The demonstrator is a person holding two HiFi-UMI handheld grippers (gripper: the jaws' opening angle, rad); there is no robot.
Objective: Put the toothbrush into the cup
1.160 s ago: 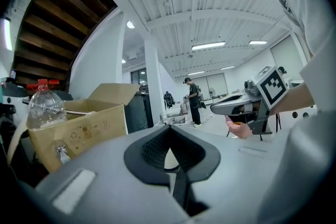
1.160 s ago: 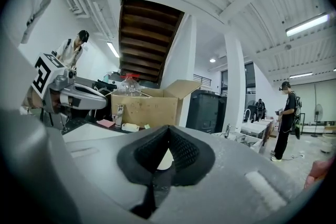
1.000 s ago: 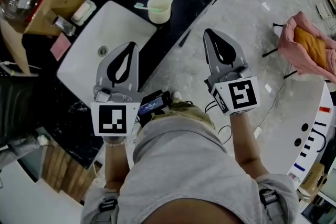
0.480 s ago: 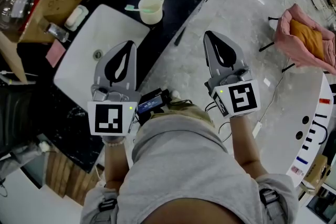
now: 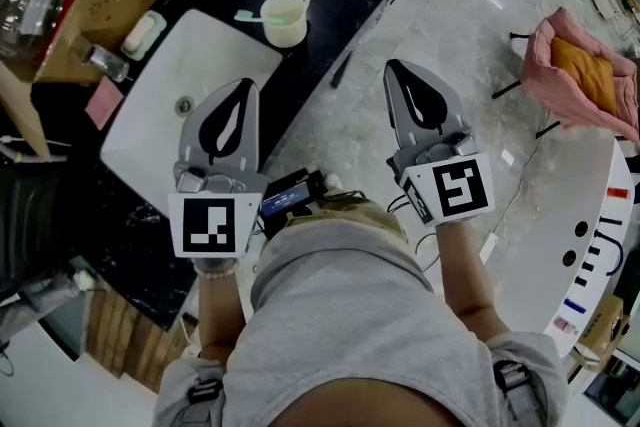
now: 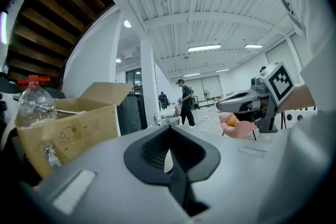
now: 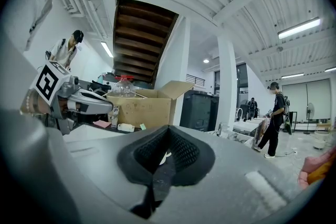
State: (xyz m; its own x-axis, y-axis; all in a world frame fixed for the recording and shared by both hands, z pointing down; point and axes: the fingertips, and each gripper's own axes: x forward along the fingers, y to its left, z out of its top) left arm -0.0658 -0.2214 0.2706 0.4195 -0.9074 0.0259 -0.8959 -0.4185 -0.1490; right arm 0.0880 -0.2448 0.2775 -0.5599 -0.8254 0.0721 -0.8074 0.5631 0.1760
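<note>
The left gripper [image 5: 246,89] is hovering over the sink [image 5: 158,80], the right gripper [image 5: 397,73] alongside, both with jaws pressed together, empty. The toothbrush [image 5: 246,15] is seemingly resting in the cup [image 5: 284,23].

Two grippers [image 5: 250,87] [image 5: 391,67] — one cup [image 5: 284,19], one toothbrush [image 5: 246,15]

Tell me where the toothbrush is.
Head view, upper left: the green toothbrush lies on the black counter just left of the pale cup, beyond the white sink.
</note>
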